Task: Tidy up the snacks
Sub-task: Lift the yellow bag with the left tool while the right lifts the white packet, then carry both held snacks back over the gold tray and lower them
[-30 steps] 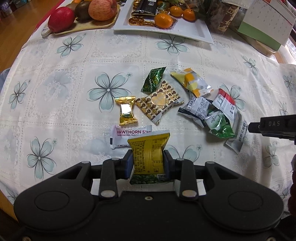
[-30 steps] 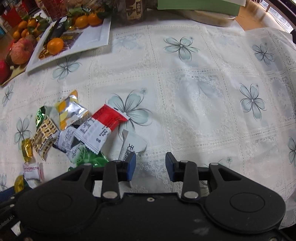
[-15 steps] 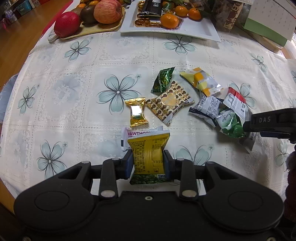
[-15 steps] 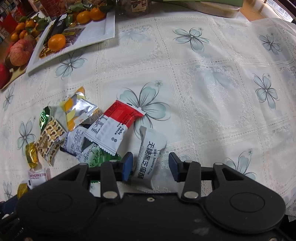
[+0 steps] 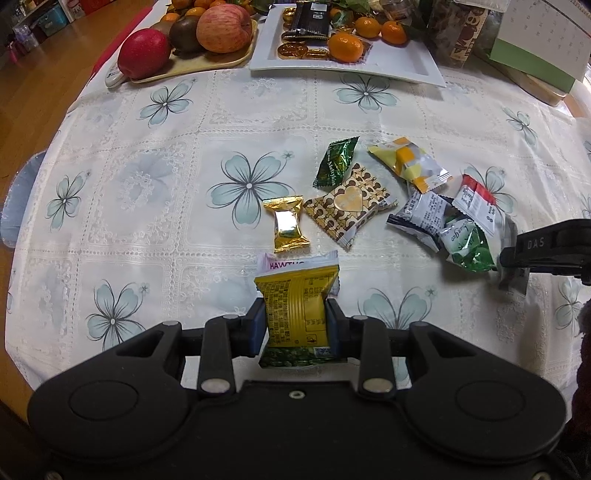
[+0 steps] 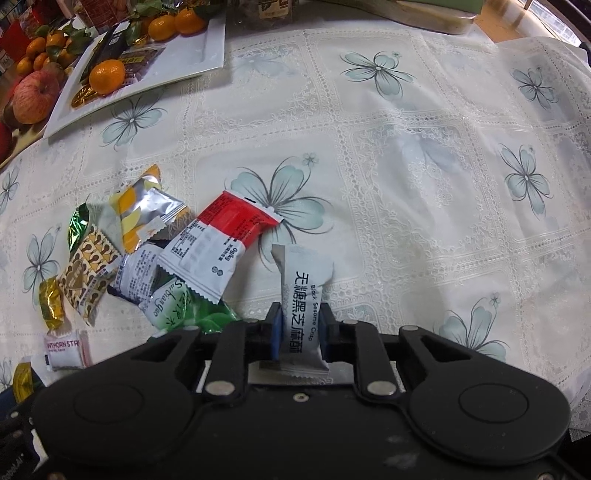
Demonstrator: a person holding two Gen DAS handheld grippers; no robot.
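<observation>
My left gripper [image 5: 295, 321] points down and is shut on a yellow snack packet [image 5: 295, 295], held just above the flowered tablecloth [image 5: 155, 206]. Under its top edge lies a pink hawthorn strip [image 5: 284, 264]. My right gripper [image 6: 298, 325] is shut on a grey black-sesame crisp packet [image 6: 301, 280], both pads pressing its sides. Left of that packet lie a red-and-white packet [image 6: 221, 247], a green-and-white one [image 6: 177, 306] and a grey one [image 6: 136, 275], overlapping. A gold candy [image 5: 290, 229], a brown heart packet [image 5: 349, 206], a green foil packet [image 5: 336, 162] and a yellow-silver packet [image 5: 410, 164] lie loose.
At the back, a white tray [image 5: 417, 70] holds tangerines, gold coins and a dark bar. A beige tray [image 5: 192, 64] with apples stands left of it. A green box [image 5: 532, 62] and a snack jar [image 5: 458, 33] stand at the back right. The table's edge curves along the left.
My right gripper moved forward over the grey sesame packet, sank a little and shut on it. The left gripper kept its hold on the yellow packet and stayed put.
</observation>
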